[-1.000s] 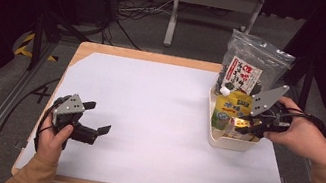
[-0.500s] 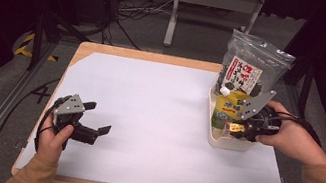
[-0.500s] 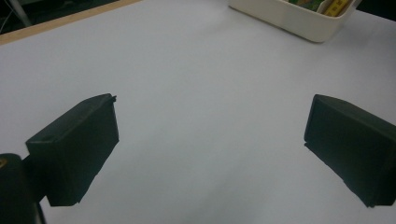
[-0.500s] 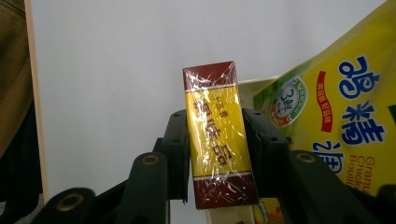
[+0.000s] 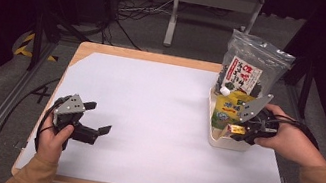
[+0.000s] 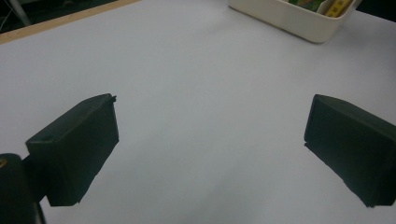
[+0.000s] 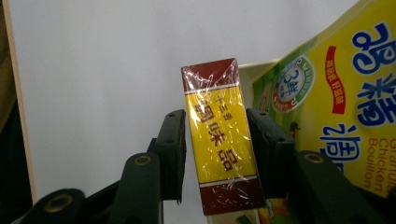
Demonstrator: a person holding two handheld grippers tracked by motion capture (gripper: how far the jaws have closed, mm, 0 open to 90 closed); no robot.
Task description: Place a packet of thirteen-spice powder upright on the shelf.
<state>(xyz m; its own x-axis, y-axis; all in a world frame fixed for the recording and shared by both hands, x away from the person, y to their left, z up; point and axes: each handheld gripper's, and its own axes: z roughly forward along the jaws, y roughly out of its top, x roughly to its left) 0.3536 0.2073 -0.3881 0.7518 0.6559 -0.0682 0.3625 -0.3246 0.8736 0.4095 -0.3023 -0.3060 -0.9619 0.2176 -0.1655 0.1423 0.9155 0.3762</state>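
reading "chicken bouillon" on the yellow pouch (image 7: 336, 102) beside the right tool's (image 7: 217, 154) wrapped yellow box (image 7: 219, 140).

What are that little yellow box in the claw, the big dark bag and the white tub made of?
The yellow box looks like cardboard under clear glossy film; the wrap wrinkles and glints. The dark bag seems a clear plastic pouch, shiny, with a zip-type top. The white tub looks like smooth moulded plastic with rounded corners, though the material is a guess.
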